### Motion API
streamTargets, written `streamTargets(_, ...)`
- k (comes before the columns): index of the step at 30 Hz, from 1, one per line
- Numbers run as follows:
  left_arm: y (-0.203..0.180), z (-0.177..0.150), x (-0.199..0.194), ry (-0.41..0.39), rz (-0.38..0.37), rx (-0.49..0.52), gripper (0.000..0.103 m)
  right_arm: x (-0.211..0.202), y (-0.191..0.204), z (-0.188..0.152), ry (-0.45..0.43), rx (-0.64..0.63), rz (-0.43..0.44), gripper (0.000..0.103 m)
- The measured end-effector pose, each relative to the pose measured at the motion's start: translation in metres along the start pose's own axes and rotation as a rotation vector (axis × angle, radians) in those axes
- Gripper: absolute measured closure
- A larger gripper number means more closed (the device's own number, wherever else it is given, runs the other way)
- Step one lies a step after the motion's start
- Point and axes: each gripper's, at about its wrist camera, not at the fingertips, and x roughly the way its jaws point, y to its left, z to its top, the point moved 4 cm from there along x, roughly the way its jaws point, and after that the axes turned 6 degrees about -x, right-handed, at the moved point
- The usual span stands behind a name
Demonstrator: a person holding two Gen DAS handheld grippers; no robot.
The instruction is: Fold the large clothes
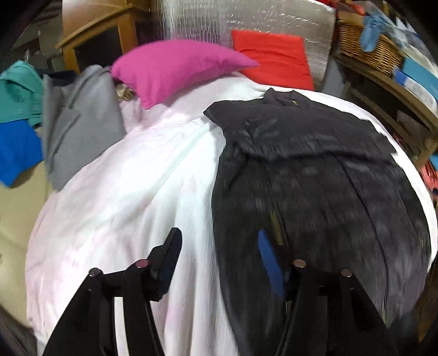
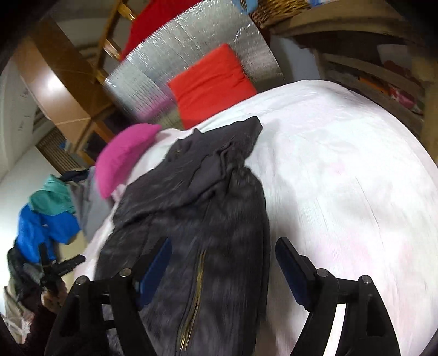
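A dark grey zip jacket (image 1: 314, 169) lies spread on the white bedsheet (image 1: 131, 191), its upper part folded over. In the right wrist view the jacket (image 2: 197, 219) runs lengthwise with a brass zip (image 2: 197, 287) showing. My left gripper (image 1: 219, 243) is open and empty above the jacket's left edge. My right gripper (image 2: 223, 252) is open and empty above the jacket's lower right edge. The left gripper also shows small at the left of the right wrist view (image 2: 68, 264).
A pink pillow (image 1: 175, 68) and a red cushion (image 1: 273, 60) lie at the bed's head against a silver foil panel (image 1: 246, 19). A grey garment (image 1: 79, 120), a teal one (image 1: 19, 93) and a blue one (image 1: 16, 150) pile at the left. Wooden shelves with a wicker basket (image 1: 366, 49) stand right.
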Motion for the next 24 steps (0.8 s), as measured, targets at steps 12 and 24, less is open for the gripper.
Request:
streamTargets(12,-0.012,-0.108,-0.054,0.044,-0.111,-0.114,0.035,-0.016,0.005,-0.101,0.085,0.138,0.142,0.022)
streamTargets(24,-0.012,-0.124,-0.055,0.007,-0.150,-0.242,0.035,0.035,0.001,-0.130,0.124,0.287,0.251,0.034)
